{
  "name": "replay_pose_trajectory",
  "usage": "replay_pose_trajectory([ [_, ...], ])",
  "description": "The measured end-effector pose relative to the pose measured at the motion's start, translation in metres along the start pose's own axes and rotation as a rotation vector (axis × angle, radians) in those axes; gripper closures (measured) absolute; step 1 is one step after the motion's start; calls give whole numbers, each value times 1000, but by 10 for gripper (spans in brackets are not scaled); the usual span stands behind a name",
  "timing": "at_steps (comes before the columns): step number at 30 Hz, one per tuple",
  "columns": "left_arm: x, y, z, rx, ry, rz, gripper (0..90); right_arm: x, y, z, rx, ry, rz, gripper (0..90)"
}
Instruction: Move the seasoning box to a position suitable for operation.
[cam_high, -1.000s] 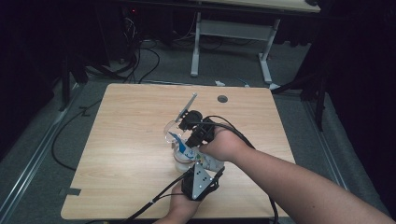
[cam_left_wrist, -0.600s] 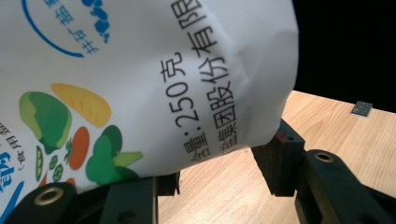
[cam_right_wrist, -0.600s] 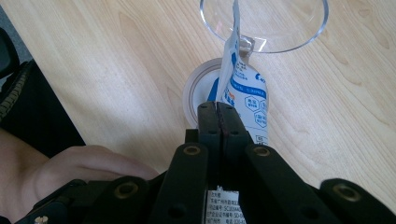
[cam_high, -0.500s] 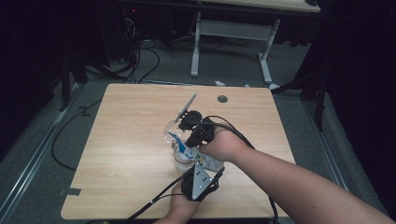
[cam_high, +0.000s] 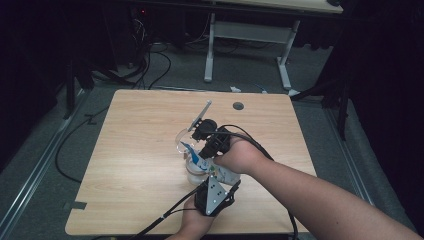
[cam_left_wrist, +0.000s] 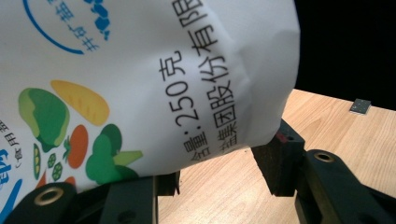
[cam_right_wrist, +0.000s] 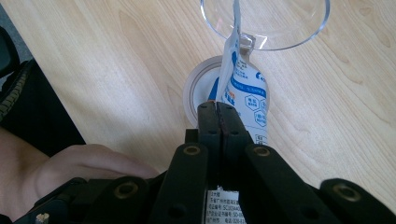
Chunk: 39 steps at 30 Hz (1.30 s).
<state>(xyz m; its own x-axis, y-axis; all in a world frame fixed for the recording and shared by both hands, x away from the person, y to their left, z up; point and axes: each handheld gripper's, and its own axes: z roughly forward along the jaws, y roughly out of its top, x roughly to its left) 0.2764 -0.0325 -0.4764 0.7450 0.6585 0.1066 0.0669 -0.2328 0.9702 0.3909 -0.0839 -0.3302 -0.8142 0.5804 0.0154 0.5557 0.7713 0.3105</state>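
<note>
A white pouch with blue print and vegetable pictures is held between both grippers over the table's middle. My left gripper comes in from the near edge. Its pads press the pouch's lower part from both sides. My right gripper is shut on the pouch's upper edge. The pouch's top corner tips over the rim of a clear glass bowl, which stands just left of the right gripper.
A white round container stands on the wooden table under the pouch. A slim grey handle sticks up beside the bowl. A dark grommet hole sits near the far edge. Cables and a desk frame lie on the floor beyond.
</note>
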Motion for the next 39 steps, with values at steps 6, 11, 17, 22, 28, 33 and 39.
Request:
replay_pose_trajectory([
  [6,0,0,0,0,0,2,556,0,0,-1,-3,-4,-8,897],
  [11,0,-2,0,5,-1,11,556,-1,-1,0,0,0,-7,897],
  [17,-2,-5,0,12,-8,16,556,-1,-3,0,9,-2,-4,897],
  [22,-3,-7,-1,19,-11,26,555,-1,-5,0,7,1,-4,897],
  [28,-3,-10,-1,25,-14,32,554,-1,-7,0,7,-2,-3,897],
  [33,-3,-14,0,31,-17,36,553,-3,-9,-2,7,-2,0,897],
  [39,-5,-16,1,37,-24,36,552,-4,-12,-2,6,-5,9,897],
])
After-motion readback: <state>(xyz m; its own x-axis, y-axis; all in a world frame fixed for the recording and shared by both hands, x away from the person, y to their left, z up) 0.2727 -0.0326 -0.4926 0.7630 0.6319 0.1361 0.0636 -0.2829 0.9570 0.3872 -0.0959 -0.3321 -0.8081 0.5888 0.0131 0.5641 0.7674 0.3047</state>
